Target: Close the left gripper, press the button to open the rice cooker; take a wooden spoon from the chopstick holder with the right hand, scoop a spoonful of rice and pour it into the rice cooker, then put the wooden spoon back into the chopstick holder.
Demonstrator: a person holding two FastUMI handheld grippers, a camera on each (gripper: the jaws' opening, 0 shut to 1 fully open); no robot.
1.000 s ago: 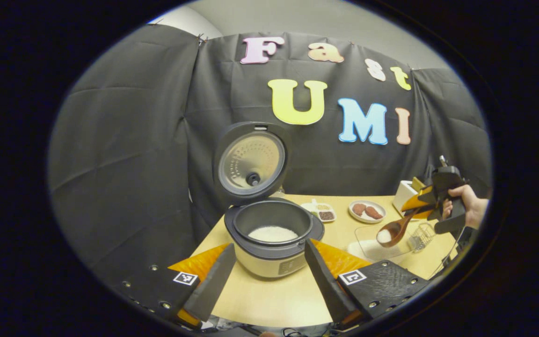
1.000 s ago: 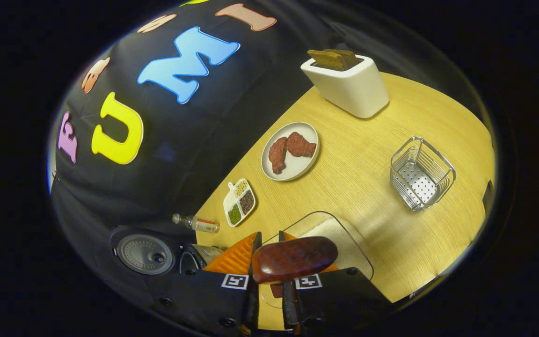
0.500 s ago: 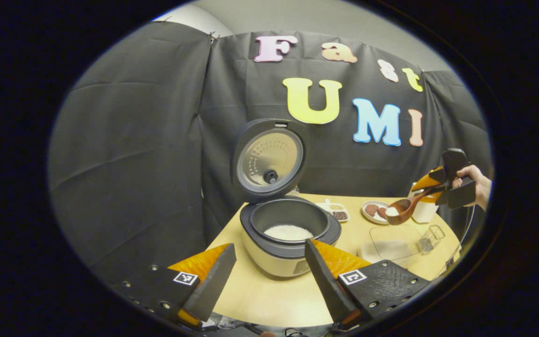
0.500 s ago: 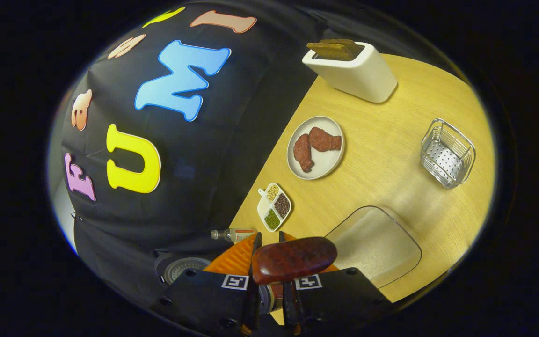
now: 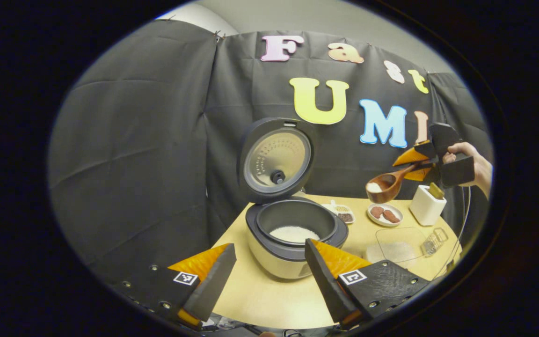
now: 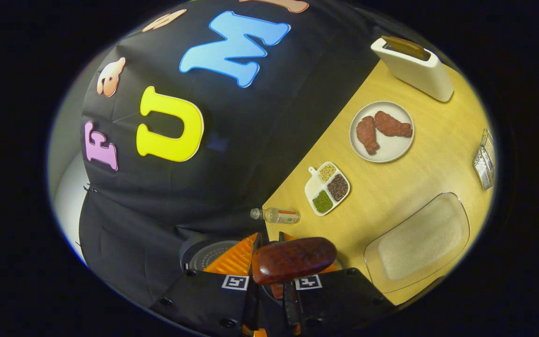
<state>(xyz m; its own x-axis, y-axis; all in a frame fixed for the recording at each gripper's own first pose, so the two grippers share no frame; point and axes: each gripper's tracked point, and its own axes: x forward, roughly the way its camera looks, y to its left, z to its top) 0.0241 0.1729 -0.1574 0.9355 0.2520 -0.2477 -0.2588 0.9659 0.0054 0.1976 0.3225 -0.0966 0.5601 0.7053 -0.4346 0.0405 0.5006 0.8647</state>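
1. Plainly, the right gripper (image 5: 421, 161) was clenched on the handle of the wooden spoon (image 5: 388, 183), held high over the desk (image 5: 269, 299), well to the right of the cooker (image 5: 293, 236).
2. The left gripper (image 5: 269, 276) hung released near the cooker, holding nothing.
3. The spoon carried a small white heap of rice (image 5: 373, 187); a tilt or jerk on the way across would likely spill grains onto the desk.
4. The handle looked smooth and glossy, so it might twist between the fingers.
5. The cooker's round lid (image 5: 276, 159) stood upright; the spoon could knock it.
6. The pot (image 5: 296, 220) was dark and deep, with rice already in it.
7. The holder (image 5: 435, 238) was a wire basket.
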